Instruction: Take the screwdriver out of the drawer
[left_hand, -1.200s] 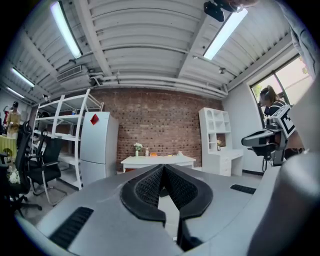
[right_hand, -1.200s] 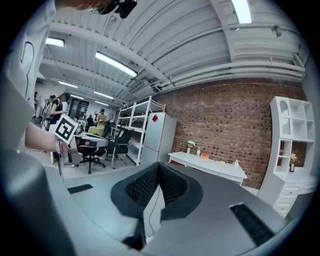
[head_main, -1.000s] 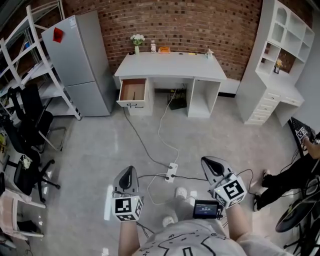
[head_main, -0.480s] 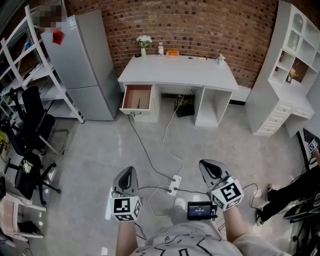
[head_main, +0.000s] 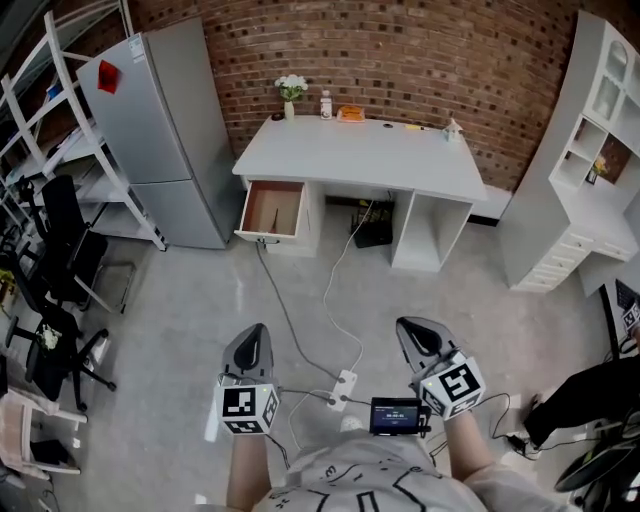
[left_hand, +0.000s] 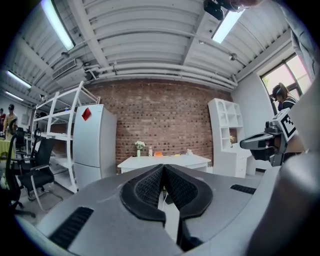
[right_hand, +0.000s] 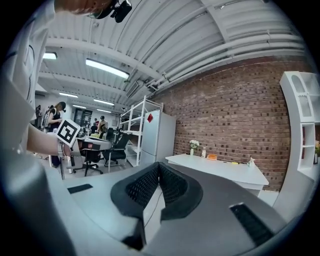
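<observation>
Starting with the head view: the approach stage was judged to be in hand. A white desk (head_main: 360, 150) was recorded against the brick wall, its left drawer (head_main: 262, 236) already pulled open. On the brown drawer floor a thin dark mark (head_main: 271, 212) was noted, possibly the screwdriver but too small to confirm. Nothing else was made out inside.

The left gripper (head_main: 251, 338) and right gripper (head_main: 416, 334) were held low, well apart from the desk, above a floor crossed by a cable (head_main: 300, 330).

Left gripper view: jaws were pressed together with nothing between them, and the desk was seen far beyond.

Right gripper view: jaws were likewise closed on nothing.

Next, the distance would have to be covered and one claw opened above the drawer.
</observation>
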